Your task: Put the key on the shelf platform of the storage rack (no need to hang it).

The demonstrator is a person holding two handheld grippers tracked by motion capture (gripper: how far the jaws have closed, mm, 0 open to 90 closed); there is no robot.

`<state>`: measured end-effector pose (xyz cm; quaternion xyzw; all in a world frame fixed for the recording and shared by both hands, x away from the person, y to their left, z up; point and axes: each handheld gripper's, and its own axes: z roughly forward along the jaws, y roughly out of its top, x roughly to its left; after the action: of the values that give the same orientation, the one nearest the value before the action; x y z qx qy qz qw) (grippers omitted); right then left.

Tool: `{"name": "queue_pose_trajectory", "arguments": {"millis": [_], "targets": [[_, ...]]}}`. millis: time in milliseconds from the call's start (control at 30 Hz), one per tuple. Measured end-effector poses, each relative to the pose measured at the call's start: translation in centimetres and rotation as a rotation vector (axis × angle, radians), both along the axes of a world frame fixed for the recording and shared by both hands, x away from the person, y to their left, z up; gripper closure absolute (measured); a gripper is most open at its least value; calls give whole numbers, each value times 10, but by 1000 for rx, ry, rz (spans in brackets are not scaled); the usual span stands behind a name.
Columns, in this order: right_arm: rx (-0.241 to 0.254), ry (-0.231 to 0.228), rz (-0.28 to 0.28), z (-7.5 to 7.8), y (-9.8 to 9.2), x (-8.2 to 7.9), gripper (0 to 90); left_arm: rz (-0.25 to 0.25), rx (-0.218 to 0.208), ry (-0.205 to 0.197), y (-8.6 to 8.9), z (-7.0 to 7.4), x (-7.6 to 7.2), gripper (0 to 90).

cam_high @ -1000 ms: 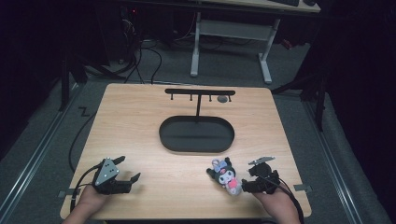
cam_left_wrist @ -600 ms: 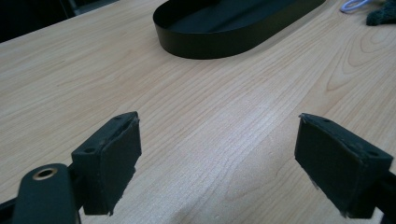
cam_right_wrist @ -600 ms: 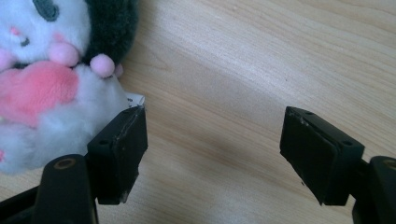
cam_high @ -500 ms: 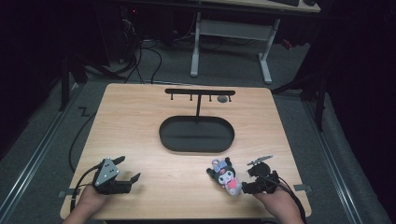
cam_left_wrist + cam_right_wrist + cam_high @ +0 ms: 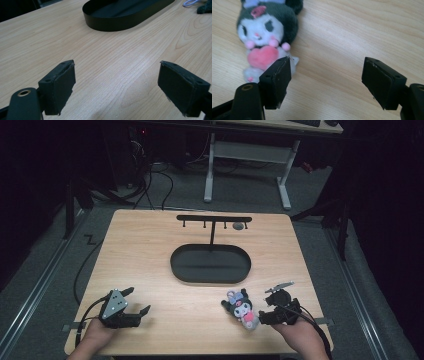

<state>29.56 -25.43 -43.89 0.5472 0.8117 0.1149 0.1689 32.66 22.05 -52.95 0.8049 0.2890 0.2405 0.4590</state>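
A small plush toy (image 5: 242,308) lay on its back near the front right of a light wooden table (image 5: 150,250), just beside the right gripper (image 5: 270,307), which a person's hand (image 5: 295,335) held low over the tabletop. Seen from the right gripper view, the plush toy (image 5: 265,37) had a white face framed by a black hood, dark slanted eyes, a tiny pink nose and pink spots on the cheeks. A pink mark sat on the forehead of the hood, with a pale lilac trim above it. Three small pink pompoms ran under the chin, and a soft pink heart rested on the chest above a white body. One black ear showed at the top of the head.

The right gripper (image 5: 325,82) had its jaws spread wide with only bare wood between them; the plush toy lay to the side of one jaw, whose tip stood in front of the toy's lower body, though whether it touched the toy could not be told.

The left gripper (image 5: 135,302), held in the person's other hand (image 5: 95,337) at the front left of the table, also had its jaws wide apart over empty wood grain, well away from the toy. In the left gripper view (image 5: 116,85), a black oval tray (image 5: 120,15) sat farther back on the table. From the high view, that tray (image 5: 210,277) lay at the table's middle, and a black T-shaped rack (image 5: 214,220) rose behind it.
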Motion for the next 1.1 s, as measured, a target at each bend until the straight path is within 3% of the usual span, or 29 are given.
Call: {"name": "queue_pose_trajectory", "arguments": {"millis": [200,267,500,733,1100], "targets": [[29,8,14,3,12,-1,248,0,-1,4,0,0,0,155],[30,14,48,0,22,-2,248,1,-2,4,0,0,0,155],[30,39,84,-8,39,-3,247,-1,-3,6,0,0,1,155],[25,57,97,-16,46,-3,244,-2,-5,6,0,0,1,155],[0,102,114,-39,49,-4,215,-1,-3,5,0,0,1,155]]}}
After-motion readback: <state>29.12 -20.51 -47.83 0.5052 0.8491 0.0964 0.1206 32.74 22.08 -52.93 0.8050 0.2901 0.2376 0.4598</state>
